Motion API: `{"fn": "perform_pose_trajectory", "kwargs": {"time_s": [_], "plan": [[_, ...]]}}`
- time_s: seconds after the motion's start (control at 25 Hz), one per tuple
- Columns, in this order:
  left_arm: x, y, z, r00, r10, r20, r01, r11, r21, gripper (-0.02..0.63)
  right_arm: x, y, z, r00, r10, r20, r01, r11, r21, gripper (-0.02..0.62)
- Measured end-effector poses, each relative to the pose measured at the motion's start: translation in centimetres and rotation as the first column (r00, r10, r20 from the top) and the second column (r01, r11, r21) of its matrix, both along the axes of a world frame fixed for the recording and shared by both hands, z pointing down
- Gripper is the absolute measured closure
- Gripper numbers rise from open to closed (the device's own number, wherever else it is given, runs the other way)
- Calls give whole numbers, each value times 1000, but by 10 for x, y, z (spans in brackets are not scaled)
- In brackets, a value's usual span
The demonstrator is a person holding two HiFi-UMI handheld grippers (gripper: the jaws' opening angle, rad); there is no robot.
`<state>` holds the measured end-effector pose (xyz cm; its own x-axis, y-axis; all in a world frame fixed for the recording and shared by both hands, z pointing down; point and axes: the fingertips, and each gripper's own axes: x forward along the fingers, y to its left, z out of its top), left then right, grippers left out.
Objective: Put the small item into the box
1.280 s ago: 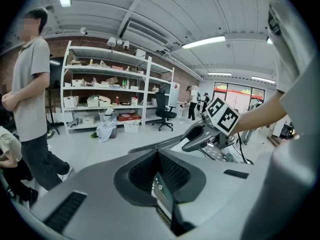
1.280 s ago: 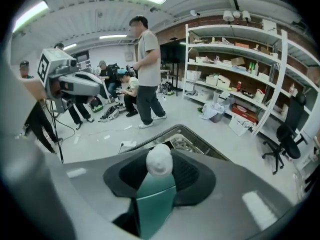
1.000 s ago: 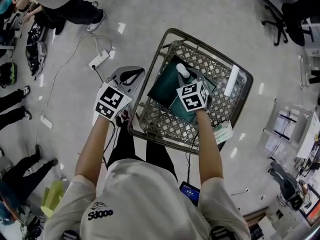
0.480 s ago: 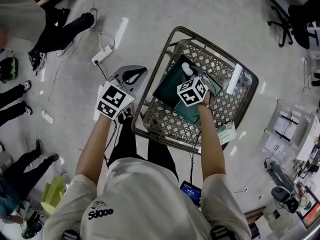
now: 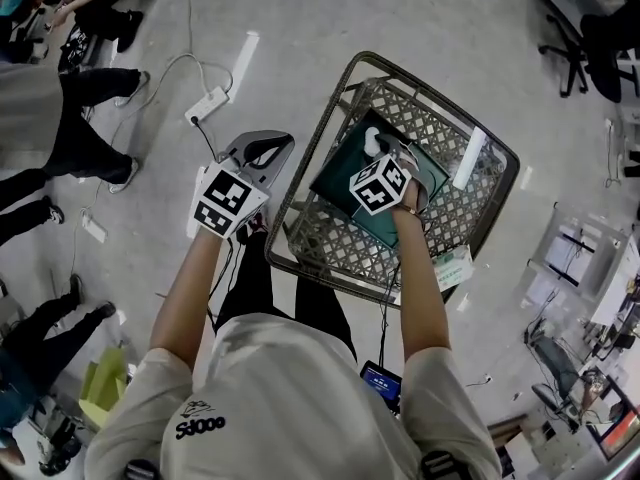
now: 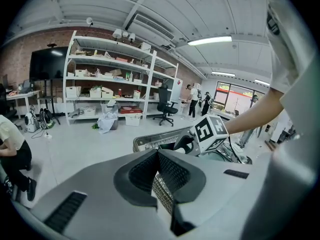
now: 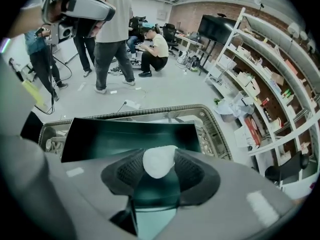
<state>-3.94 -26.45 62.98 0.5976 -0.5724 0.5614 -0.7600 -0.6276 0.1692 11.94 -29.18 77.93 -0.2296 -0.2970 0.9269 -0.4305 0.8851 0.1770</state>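
A dark teal box (image 5: 343, 180) lies open in a wire basket cart (image 5: 300, 158). My right gripper (image 5: 382, 156) hangs over the box, and a small white item (image 7: 158, 163) sits between its pads, touching both. Its jaws are opening. In the head view the small white item (image 5: 371, 143) shows just past the marker cube. The box (image 7: 125, 134) fills the right gripper view below the jaws. My left gripper (image 5: 262, 154) is outside the cart at its left rim, its jaws shut with nothing in them (image 6: 158, 153).
A white tube (image 5: 468, 158) lies along the cart's right side. A power strip and cable (image 5: 205, 106) lie on the floor to the left. People stand at the far left (image 5: 60, 118); shelving (image 6: 115, 84) and an office chair (image 5: 570, 38) stand further off.
My right gripper has moved slightly up and right over the box with the white item. The left gripper has barely moved. People at the upper left have shifted.
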Motion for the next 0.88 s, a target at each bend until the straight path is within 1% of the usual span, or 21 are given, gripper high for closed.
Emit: {"fn": "perform_pose_trajectory", "kwargs": {"time_s": [0.24,0.36,0.52,0.72,0.88], "plan": [[-1,6,-2,1000,-4,6,4,1000,-8,603,-8,12,-1,999,-36,12,37,998,-42,368],[-2,10,-1,1000,-4,10,4,1000,-11,603,-10,19,2,999,-42,14,43,997,-61,364],[0,9,-9,1000,-11,-12,11,1000,19,603,-11,25,2,999,-41,18,42,996,-74,357],[0,14,-16,1000,-8,-2,8,1000,30,603,-9,27,-11,999,-14,46,17,998,-66,357],[2,17,-27,1000,-6,0,6,998,56,603,-6,24,-31,995,40,92,-36,999,-38,357]]}}
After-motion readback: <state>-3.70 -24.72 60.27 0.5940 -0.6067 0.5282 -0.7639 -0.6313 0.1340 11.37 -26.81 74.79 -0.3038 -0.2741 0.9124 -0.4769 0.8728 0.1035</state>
